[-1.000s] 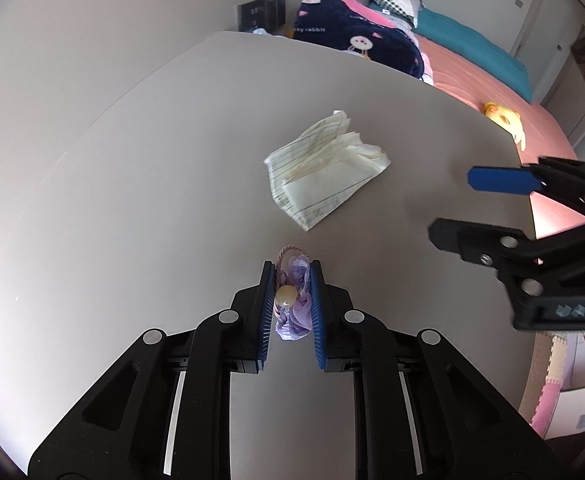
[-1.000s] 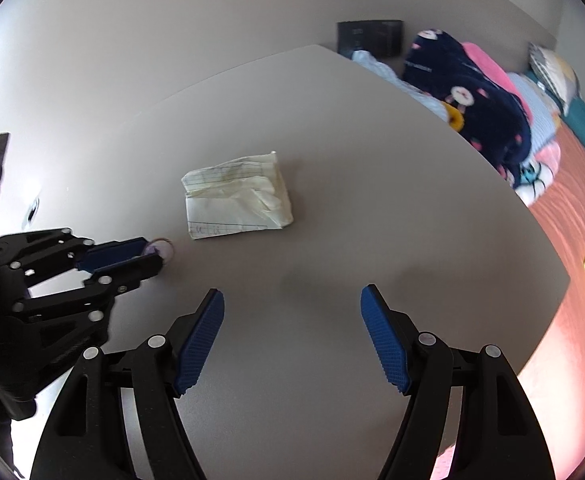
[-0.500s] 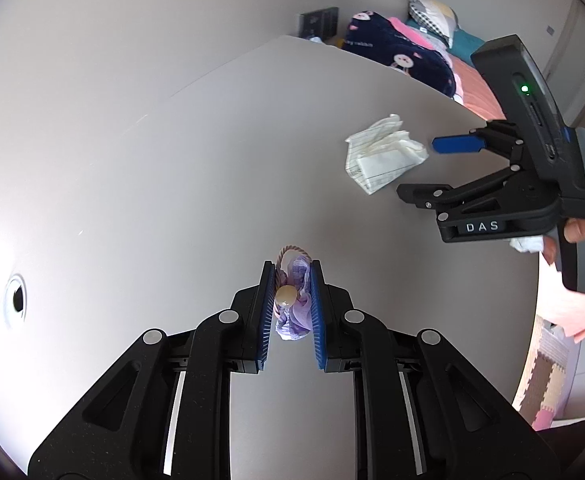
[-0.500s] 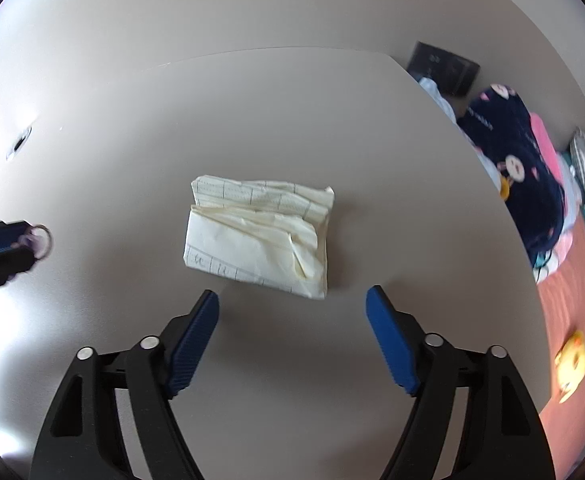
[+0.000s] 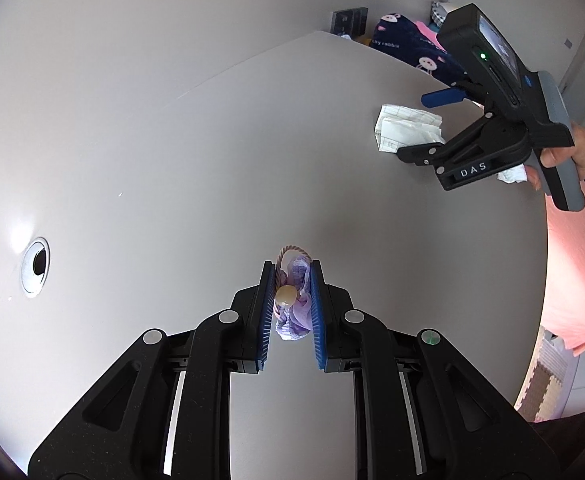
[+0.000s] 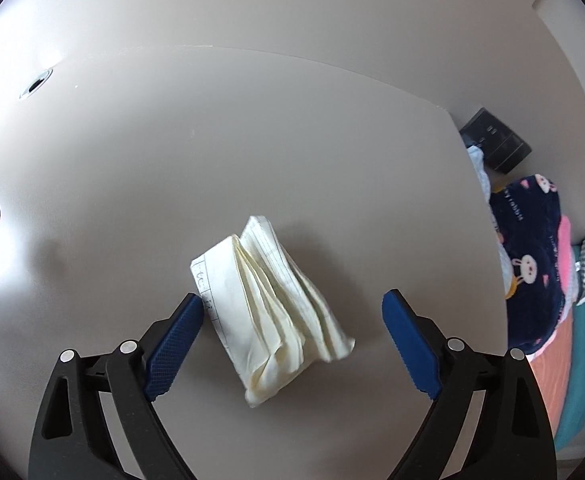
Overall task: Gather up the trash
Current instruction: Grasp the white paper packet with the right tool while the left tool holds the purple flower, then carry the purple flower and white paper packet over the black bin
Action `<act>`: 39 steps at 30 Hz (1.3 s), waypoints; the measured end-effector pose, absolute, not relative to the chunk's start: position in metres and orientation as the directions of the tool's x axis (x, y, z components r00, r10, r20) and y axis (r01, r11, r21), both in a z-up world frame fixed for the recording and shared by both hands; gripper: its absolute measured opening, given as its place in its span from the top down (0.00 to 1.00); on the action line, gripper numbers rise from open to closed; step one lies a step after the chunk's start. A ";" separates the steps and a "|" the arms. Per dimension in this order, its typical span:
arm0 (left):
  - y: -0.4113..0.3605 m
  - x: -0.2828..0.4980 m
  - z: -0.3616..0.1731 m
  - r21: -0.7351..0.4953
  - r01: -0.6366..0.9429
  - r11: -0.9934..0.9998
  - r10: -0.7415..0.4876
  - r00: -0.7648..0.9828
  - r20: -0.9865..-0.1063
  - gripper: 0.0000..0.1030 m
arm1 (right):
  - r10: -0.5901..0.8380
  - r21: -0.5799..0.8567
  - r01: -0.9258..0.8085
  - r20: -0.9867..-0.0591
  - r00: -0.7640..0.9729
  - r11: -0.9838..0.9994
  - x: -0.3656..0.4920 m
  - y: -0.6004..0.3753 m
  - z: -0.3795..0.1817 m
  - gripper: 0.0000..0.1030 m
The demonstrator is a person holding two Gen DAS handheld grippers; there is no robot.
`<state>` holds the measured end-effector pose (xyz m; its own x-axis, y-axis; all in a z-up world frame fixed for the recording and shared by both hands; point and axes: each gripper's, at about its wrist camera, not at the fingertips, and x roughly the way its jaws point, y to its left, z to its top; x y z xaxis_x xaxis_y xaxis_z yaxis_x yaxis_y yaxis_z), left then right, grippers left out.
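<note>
My left gripper (image 5: 291, 280) is shut on a small purple wrapper with a cord loop and a pale bead (image 5: 294, 304), held above the grey table (image 5: 212, 160). A crumpled sheet of lined paper (image 6: 270, 304) lies on the table between the blue pads (image 6: 174, 340) of my right gripper (image 6: 292, 306). That gripper's jaws are opening, and the pads stand clear of the paper on both sides. In the left wrist view, the right gripper (image 5: 432, 126) hangs over the same paper (image 5: 406, 128), held by a person's hand (image 5: 572, 156).
A round cable hole (image 5: 36, 264) sits in the table at the left. Past the table's right edge lie a bed with a salmon cover (image 5: 572, 264), a navy rabbit-print blanket (image 6: 528, 256) and a dark wall socket (image 6: 496, 146). Foam floor mats (image 5: 548, 384) show lower right.
My right gripper has rolled and come over the crumpled paper, its jaws spreading wider around it. My left gripper has drifted left with the purple wrapper still in it.
</note>
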<state>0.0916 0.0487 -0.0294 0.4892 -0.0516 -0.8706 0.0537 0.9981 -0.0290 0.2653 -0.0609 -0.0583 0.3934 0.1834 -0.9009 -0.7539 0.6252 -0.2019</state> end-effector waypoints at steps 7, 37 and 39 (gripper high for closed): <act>0.041 0.103 -0.028 -0.033 0.048 0.998 -0.052 0.495 -0.867 0.84 | 0.267 -0.001 -0.723 -0.929 0.256 0.691 0.280 -0.064 -0.057 0.59; -0.025 0.090 -0.021 -0.060 0.231 0.971 -0.167 0.477 -0.863 0.84 | 0.301 0.094 -0.554 -0.906 0.297 0.827 0.177 -0.136 -0.039 0.69; -0.032 0.088 -0.019 -0.060 0.253 0.965 -0.178 0.475 -0.862 0.84 | 0.298 0.090 -0.547 -0.905 0.304 0.832 0.167 -0.144 -0.037 0.69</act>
<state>0.0881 -0.0320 -0.0194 0.4752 -0.1783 -0.8616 0.2534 0.9655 -0.0600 0.1673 -0.1444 -0.0372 0.3040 0.2980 -0.9049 -0.5471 0.8322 0.0903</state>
